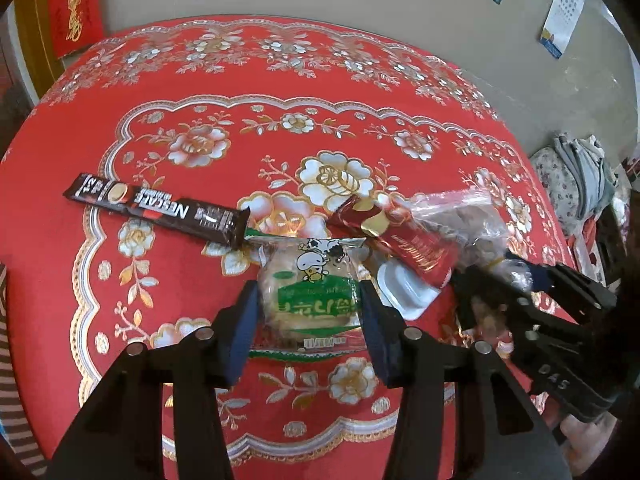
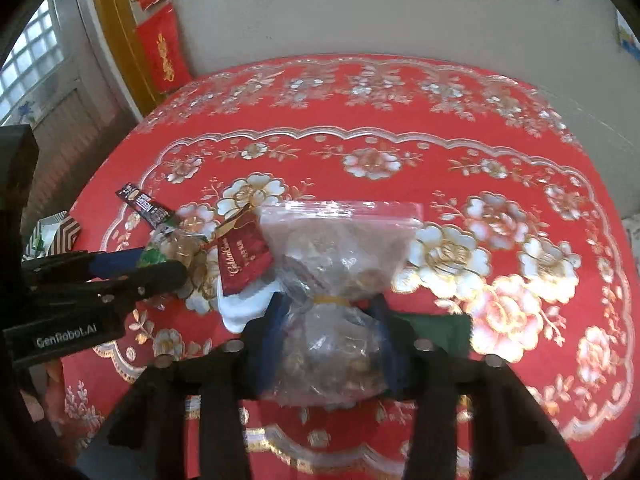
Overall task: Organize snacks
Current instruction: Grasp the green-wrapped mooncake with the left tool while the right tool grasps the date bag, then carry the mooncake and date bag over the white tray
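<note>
With both grippers down on the snack heap mid-table: left gripper (image 1: 308,308) pinches the green-wrapped cake (image 1: 310,296) by its sides; right gripper (image 2: 330,340) squeezes the clear bag (image 2: 336,276) below its yellow tie, probably to separate them. Coffee stick (image 1: 156,210) lies far-left.
</note>
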Available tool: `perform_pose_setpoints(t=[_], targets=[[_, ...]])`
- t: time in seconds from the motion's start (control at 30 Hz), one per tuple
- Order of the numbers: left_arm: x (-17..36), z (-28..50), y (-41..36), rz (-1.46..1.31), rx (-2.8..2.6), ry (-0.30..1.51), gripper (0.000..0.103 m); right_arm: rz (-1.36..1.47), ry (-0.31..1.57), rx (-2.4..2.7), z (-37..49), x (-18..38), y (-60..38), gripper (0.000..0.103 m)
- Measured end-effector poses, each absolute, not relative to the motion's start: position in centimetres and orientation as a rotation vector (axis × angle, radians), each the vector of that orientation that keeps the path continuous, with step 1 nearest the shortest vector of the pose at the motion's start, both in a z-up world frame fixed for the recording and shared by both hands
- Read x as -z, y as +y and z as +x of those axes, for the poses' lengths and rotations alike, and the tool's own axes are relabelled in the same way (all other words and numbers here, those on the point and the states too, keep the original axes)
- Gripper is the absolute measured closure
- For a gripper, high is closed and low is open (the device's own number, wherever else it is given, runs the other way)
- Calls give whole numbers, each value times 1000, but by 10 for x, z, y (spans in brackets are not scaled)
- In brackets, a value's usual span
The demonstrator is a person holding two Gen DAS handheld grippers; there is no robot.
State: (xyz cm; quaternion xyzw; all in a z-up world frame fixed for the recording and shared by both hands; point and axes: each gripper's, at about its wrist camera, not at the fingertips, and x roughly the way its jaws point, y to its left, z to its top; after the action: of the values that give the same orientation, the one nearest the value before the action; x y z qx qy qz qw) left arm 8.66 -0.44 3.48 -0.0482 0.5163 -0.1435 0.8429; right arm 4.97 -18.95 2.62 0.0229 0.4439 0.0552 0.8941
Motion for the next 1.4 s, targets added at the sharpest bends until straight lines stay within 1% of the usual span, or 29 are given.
perform_pose_setpoints(t=[0.1, 0.3, 0.53, 0.63, 0.67, 0.7, 0.73, 0.77, 0.8, 0.87, 0.93, 0.97, 1.0, 1.1, 1.4], targets=[[-38, 79, -2, -102, 305, 1081, 56, 38, 875, -116, 30, -36, -188, 66], [-42, 54, 0, -70, 303, 1050, 56, 50, 813, -119, -12, -49, -185, 68], [-38, 35, 10, -60, 301, 1064, 56, 26, 895, -142, -34, -29, -171, 67], [-34, 33, 11, -56, 299, 1073, 56, 43, 945, -161, -34, -24, -169, 58], [-33, 33, 12, -56, 298, 1075, 56, 41, 957, -161, -32, -23, -168, 52], [-33, 32, 12, -56, 298, 1074, 56, 35, 969, -160, -29, -23, -166, 40], [-34, 32, 12, -50, 297, 1074, 56, 24, 971, -156, -26, -23, -165, 33], [-34, 32, 11, -46, 296, 1074, 56, 5, 974, -152, -22, -23, -162, 29], [-34, 32, 10, -43, 295, 1075, 56, -14, 983, -151, -19, -22, -159, 28], [-33, 33, 6, -19, 289, 1079, 55, -35, 977, -141, -13, -20, -156, 30], [-32, 34, 2, 4, 275, 1071, 55, -25, 965, -129, -10, -16, -158, 51], [-31, 34, 1, 15, 272, 1067, 55, -5, 957, -130, -10, -15, -161, 51], [-31, 34, 0, 26, 272, 1062, 55, 11, 947, -132, -12, -15, -162, 55], [-31, 33, -1, 39, 277, 1056, 56, 38, 915, -130, -26, -18, -167, 58], [-50, 11, 28, 8, 247, 1005, 56, 97, 845, -180, -58, -35, -154, 58]])
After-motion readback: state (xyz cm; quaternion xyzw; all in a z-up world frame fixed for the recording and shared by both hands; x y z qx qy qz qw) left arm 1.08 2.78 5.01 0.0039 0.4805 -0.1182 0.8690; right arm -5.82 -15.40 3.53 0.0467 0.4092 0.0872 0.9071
